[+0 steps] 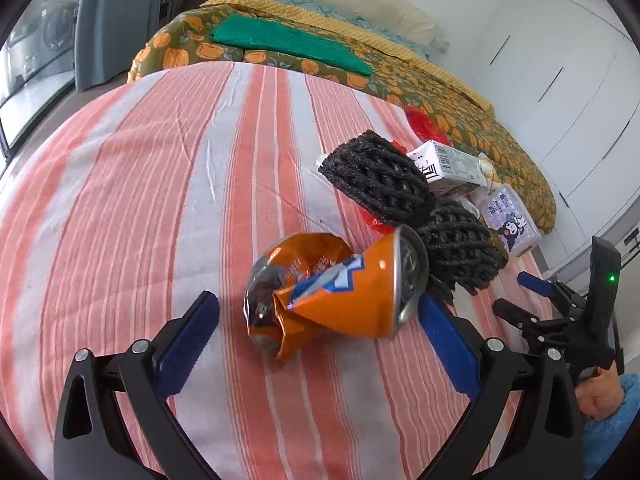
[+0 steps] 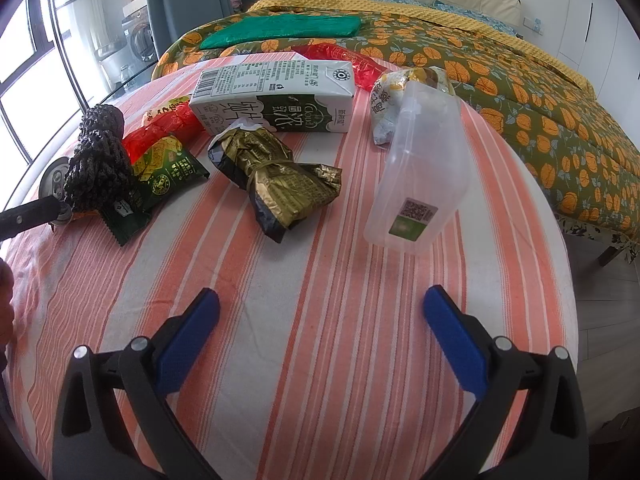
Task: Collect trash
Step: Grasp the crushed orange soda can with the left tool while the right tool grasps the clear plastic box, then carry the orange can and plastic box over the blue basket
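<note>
Crumpled glossy metal can (image 1: 332, 300), matt striped cloth (image 1: 160, 200), translucent smooth plastic container (image 2: 424, 168).

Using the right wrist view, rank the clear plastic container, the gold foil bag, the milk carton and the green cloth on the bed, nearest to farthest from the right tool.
1. Clear plastic container, ahead, right; gold foil bag, ahead, left: too close to call.
2. Milk carton, behind the bag.
3. Green cloth, on the bed beyond the table.

Right tool is open.

Trash-strewn striped cloth (image 2: 320, 280)

At left edge of the right wrist view, black foam netting (image 2: 98, 156) hides most of a drink can (image 2: 54, 178); milk carton (image 1: 448, 166) half-hidden in the left wrist view.
</note>
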The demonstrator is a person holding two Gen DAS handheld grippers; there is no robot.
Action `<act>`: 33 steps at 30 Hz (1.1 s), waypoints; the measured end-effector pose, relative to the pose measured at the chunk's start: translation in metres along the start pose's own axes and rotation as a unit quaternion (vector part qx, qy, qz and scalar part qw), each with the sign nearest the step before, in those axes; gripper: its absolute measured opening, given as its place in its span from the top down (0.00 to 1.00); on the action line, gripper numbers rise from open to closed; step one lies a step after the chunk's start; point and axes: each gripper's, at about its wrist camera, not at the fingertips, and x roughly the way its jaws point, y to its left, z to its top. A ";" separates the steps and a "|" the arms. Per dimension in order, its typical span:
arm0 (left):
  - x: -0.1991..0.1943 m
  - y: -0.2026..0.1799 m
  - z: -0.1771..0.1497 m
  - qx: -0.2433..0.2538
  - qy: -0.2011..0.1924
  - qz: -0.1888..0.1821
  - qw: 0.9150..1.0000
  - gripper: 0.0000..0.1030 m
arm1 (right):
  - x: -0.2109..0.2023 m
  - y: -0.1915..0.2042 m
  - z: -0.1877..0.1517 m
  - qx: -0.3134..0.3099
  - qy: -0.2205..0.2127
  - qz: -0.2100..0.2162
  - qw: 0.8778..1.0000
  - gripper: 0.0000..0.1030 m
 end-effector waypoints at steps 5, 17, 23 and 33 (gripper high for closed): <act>0.007 0.003 0.015 0.019 0.012 -0.018 1.000 0.05 | 0.001 0.000 0.002 0.004 0.001 0.000 1.000 0.04; 0.014 0.013 0.020 0.021 0.030 -0.062 0.997 0.05 | -0.027 -0.039 -0.005 0.035 -0.038 0.076 0.996 0.04; 0.007 -0.001 0.007 0.026 0.022 -0.065 0.997 0.26 | -0.039 -0.069 0.019 0.046 -0.042 0.072 0.995 0.04; -0.019 -0.068 -0.045 0.124 -0.023 0.060 0.990 0.24 | 0.005 -0.069 0.071 0.100 0.011 0.054 0.993 0.37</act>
